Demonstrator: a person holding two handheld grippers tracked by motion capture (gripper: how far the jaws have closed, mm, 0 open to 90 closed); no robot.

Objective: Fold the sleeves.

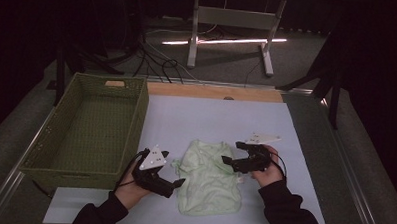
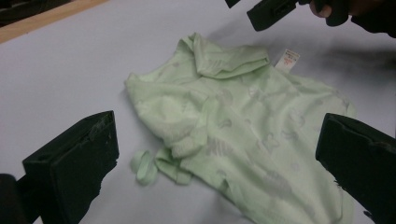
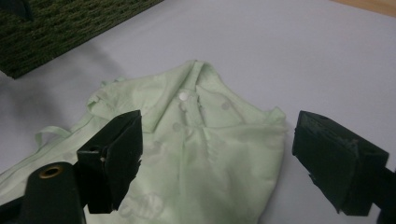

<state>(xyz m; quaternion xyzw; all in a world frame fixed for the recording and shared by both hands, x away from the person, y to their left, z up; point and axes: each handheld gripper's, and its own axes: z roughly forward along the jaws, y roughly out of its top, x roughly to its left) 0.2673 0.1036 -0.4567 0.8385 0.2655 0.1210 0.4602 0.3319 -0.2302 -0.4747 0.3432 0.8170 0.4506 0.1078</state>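
Observation:
A pale green baby garment lies crumpled on the white sheet near the table's front. My left gripper hovers at its left edge, jaws wide apart and empty. In the left gripper view the garment lies between and beyond the jaws, a loose strap loop beside it and a white label at its far side. My right gripper is over the garment's upper right, open. In the right gripper view the snap-buttoned collar lies ahead, and nothing is pinched.
A green woven basket stands empty to the left of the sheet; its wall is seen in the right gripper view. A wooden strip edges the table's far side. A white stand and cables lie on the floor beyond.

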